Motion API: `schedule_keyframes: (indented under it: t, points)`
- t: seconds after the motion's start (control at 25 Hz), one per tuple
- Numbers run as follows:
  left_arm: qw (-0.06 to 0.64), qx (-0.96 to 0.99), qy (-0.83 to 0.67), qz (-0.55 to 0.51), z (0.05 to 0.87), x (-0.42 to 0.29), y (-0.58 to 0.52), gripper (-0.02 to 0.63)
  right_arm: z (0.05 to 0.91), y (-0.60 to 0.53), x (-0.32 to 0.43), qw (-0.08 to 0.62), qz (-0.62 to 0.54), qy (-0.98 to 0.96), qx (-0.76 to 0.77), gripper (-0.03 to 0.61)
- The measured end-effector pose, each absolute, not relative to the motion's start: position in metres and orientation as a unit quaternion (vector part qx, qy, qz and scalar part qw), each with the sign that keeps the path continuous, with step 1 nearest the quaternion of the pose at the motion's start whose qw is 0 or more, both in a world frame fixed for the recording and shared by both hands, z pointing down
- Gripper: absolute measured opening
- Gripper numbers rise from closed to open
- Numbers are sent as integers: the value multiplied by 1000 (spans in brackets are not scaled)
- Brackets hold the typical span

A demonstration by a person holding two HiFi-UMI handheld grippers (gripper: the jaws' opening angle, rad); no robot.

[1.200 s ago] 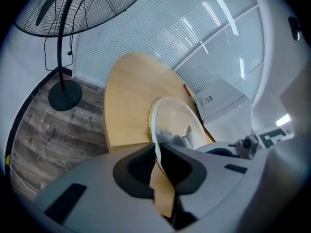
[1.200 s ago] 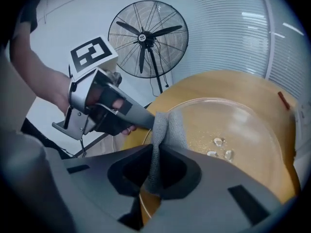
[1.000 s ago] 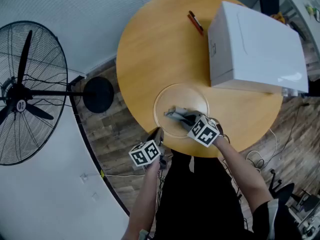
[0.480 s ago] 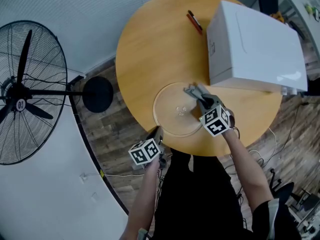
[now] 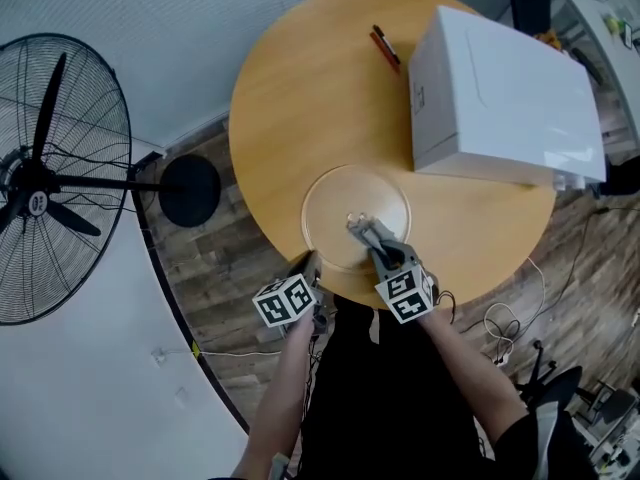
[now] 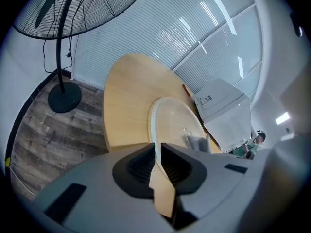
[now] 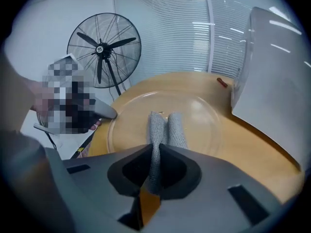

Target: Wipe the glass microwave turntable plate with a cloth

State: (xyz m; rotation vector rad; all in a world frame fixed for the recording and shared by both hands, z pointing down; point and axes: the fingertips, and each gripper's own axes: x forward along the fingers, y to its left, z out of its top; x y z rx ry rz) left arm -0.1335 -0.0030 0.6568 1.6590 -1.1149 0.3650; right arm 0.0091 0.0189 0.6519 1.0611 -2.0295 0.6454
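The round glass turntable plate [image 5: 340,198] lies on the wooden table [image 5: 310,98] near its front edge. My left gripper [image 5: 311,261] is shut on the plate's near-left rim, and in the left gripper view that rim [image 6: 152,125] runs in between the jaws of the left gripper [image 6: 156,153]. My right gripper [image 5: 372,241] is shut on a folded grey cloth [image 5: 358,228] that rests on the near half of the plate. In the right gripper view the cloth [image 7: 165,127] sticks out past the right gripper [image 7: 156,161] onto the plate [image 7: 199,113].
A white microwave [image 5: 505,93] stands at the table's back right, close to the plate's far-right rim. Two pens [image 5: 385,46] lie beyond it. A black pedestal fan [image 5: 55,178] stands on the wood floor to the left. Cables lie on the floor at the right.
The right gripper swept the cloth from the plate's near middle out to its far-right rim, then back to the near half. The left gripper kept its hold on the rim.
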Motion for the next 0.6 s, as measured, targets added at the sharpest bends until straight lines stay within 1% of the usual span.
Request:
schedule_keyframes:
  t: [0.12,0.32,0.6]
  points:
    - [522,695,-469,155,657,-134,-3,34,653,35,-17,382,253,-801,384,40]
    - [518,699,-468,157,657,-132,-3,34,655,47,-52,378,264,-816,348,40]
    - [512,702,-466,168,658,-132,-3,37,654,47,-57,369,293,-819,327,43]
